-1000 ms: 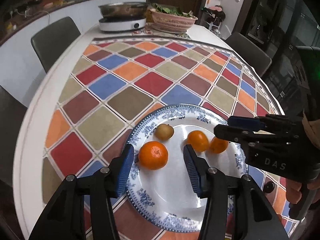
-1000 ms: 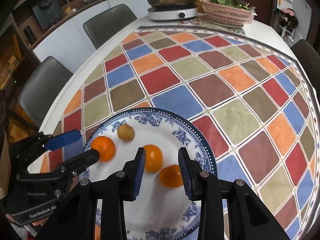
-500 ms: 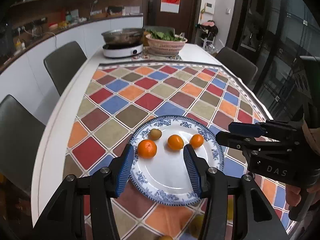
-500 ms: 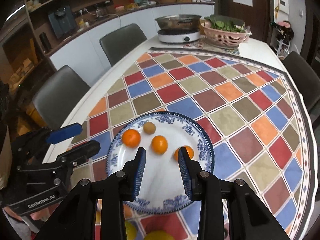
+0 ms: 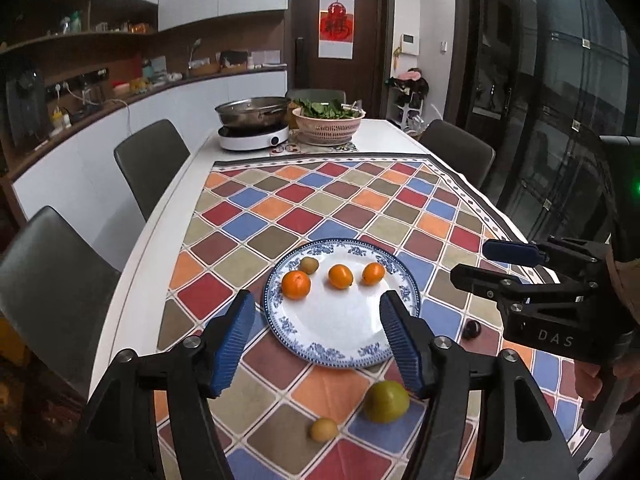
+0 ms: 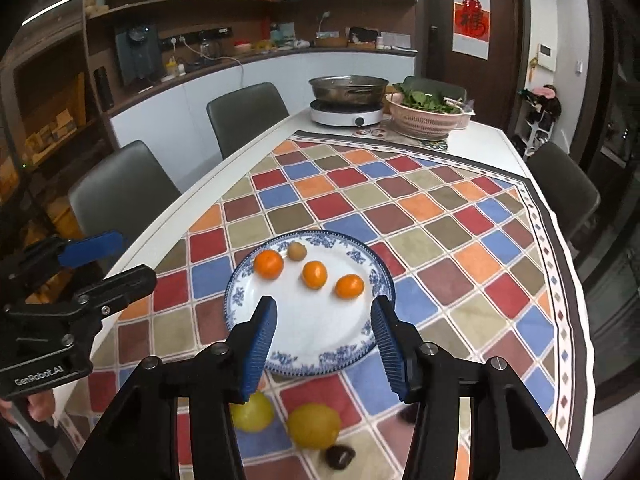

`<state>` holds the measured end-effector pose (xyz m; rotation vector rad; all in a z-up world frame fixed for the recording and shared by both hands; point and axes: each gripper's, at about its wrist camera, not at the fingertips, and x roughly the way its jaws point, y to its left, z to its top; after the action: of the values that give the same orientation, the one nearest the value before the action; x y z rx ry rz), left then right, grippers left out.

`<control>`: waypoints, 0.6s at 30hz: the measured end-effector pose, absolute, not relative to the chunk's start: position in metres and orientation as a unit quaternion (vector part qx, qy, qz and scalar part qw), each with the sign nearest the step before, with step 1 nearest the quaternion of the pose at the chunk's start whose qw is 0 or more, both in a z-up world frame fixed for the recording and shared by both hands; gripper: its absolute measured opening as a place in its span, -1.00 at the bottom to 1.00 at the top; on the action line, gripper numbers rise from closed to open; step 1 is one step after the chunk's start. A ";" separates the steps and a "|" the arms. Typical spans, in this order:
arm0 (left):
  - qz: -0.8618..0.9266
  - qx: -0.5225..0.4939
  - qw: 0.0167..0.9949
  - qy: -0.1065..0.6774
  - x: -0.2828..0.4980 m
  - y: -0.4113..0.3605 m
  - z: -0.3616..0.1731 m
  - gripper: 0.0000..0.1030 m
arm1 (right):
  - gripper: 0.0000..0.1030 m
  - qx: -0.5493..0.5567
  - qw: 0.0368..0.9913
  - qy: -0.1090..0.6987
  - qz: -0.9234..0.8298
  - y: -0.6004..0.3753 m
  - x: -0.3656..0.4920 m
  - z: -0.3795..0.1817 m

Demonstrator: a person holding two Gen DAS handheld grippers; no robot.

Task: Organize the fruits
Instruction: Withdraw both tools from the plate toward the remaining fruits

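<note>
Checkered tablecloth (image 5: 320, 216) bearing my plate (image 5: 344, 344) of oranges (image 5: 340, 276); my left gripper (image 5: 318, 338) and right gripper (image 6: 324, 338), jaws just widened, hold nothing.

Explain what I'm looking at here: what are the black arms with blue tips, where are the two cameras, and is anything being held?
No robot: a person holds a hand-held claw in each hand, with a fisheye camera on each looking along its two blue-padded fingers. One picture comes from the left claw, the other from the right claw; each also shows the other claw at its edge. Both claws are open and empty; their jaws have just been opening. On the checked multicoloured tablecloth sits a blue-and-white patterned plate with three oranges and a small brownish fruit. Nearer the cameras, off the plate, lie a yellow-green round fruit, a small yellowish fruit and a small dark fruit.
</note>
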<state>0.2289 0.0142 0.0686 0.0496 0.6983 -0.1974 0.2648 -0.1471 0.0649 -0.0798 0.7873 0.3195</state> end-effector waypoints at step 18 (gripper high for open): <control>-0.073 0.029 0.937 0.342 0.162 0.016 0.048 0.56 | 0.08 -0.051 0.914 0.380 0.128 -0.154 0.192 0.048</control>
<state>0.1617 0.0165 0.0478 0.0586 0.6981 -0.1497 0.1917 -0.1539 0.0481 -0.1058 0.7834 0.2642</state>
